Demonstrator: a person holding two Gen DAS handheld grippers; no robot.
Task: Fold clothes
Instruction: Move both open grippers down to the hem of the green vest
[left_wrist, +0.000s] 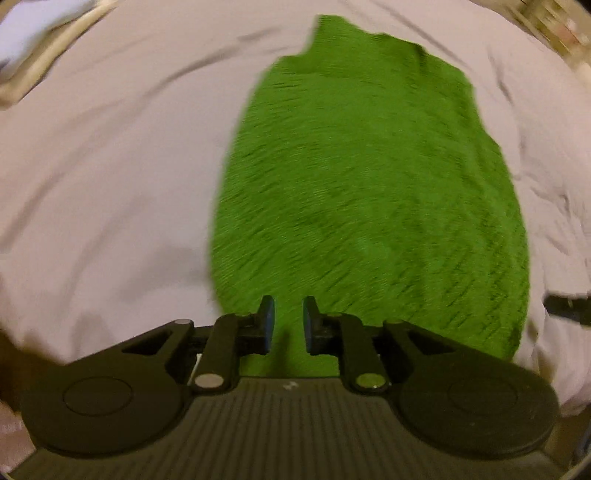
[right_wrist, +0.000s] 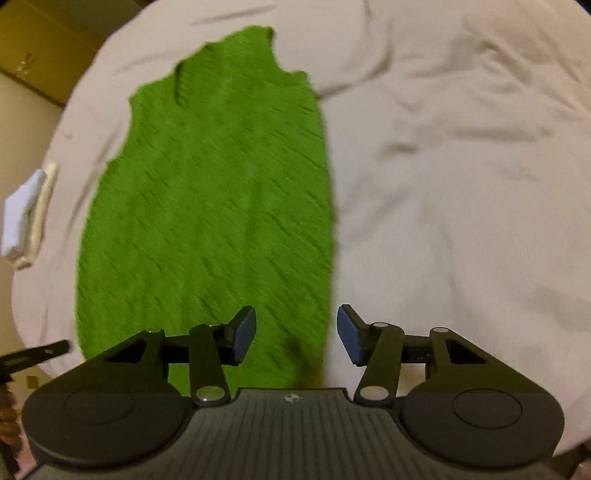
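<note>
A bright green knitted garment (left_wrist: 365, 192) lies flat on the white bed sheet (left_wrist: 110, 177), long and narrow, with its neck end farthest from me. My left gripper (left_wrist: 289, 321) hovers over the near hem, open by a narrow gap, with only green knit showing between its blue pads. In the right wrist view the same garment (right_wrist: 210, 206) fills the left half. My right gripper (right_wrist: 296, 332) stands wide open over the garment's near right edge, with nothing between its fingers. Both views are blurred by motion.
A folded white and cream cloth (right_wrist: 26, 218) sits at the bed's left edge, also seen as the folded cloth (left_wrist: 33, 33) far left. Wrinkled sheet (right_wrist: 461, 184) spreads right of the garment. A tan wall and cabinet (right_wrist: 40, 51) stand beyond the bed.
</note>
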